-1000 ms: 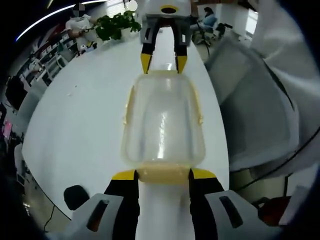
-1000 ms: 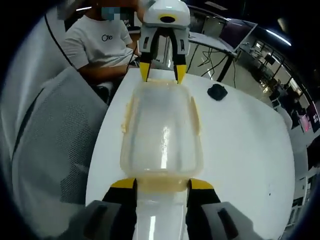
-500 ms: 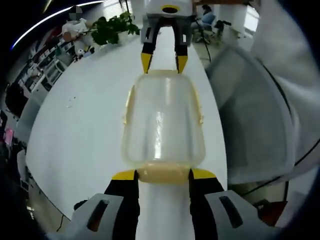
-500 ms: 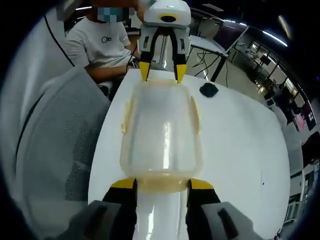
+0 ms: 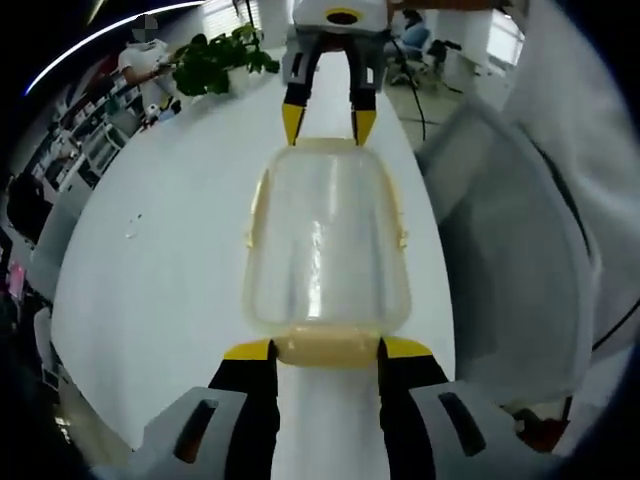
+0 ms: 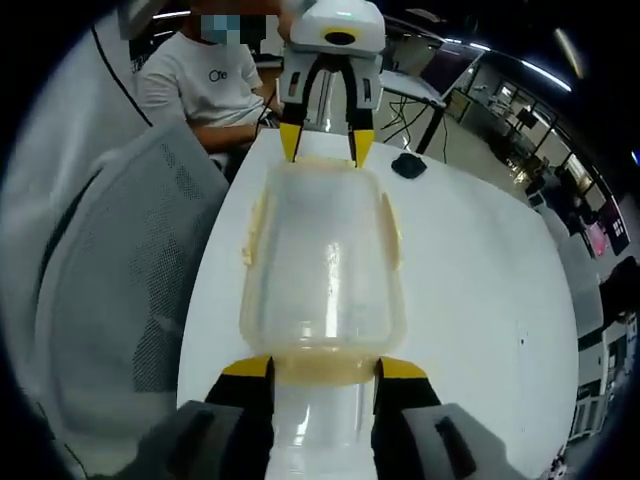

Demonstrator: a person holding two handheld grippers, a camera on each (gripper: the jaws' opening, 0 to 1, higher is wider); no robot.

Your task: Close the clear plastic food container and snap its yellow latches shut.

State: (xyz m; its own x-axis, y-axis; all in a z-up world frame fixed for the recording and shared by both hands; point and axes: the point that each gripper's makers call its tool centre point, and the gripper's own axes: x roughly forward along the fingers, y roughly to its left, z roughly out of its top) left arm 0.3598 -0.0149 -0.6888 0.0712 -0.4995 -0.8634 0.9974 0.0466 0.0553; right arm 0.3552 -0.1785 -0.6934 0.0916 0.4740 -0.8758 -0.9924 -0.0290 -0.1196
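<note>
Container count: one clear plastic food container (image 5: 327, 245) (image 6: 322, 262), lying lengthwise on the white table (image 5: 170, 250) (image 6: 480, 270), between the two grippers.
Container appearance: translucent rounded-rectangular body with the lid seated on top; pale yellow trim runs around the rim, and glare streaks run along the lid's centre.
Latches: four yellow latches by count — one at each short end and one on each long side. The near end latch (image 5: 327, 347) (image 6: 324, 366) sits between the viewing gripper's jaws in each view; the side latches (image 5: 257, 205) (image 6: 256, 228) lie close along the walls. Whether any is fully snapped cannot be told.
Gripper count: two, facing each other along the container's long axis.
Left gripper (image 5: 327, 347) (image 6: 323, 143): yellow-tipped jaws spread about as wide as the end latch, one tip at each side of it; whether they grip it cannot be told.
Right gripper (image 6: 324, 366) (image 5: 326, 124): jaws spread the same way at the opposite short end, tips at the rim corners — contact not resolvable.
Table: white, rounded edge; a small black object (image 6: 406, 165) lies on it beyond the container in the right gripper view.
Surroundings: one grey mesh chair (image 5: 510, 240) (image 6: 120, 280) beside the table; one leafy green plant (image 5: 215, 55) at the far end; a seated person in a white T-shirt (image 6: 205, 85).
</note>
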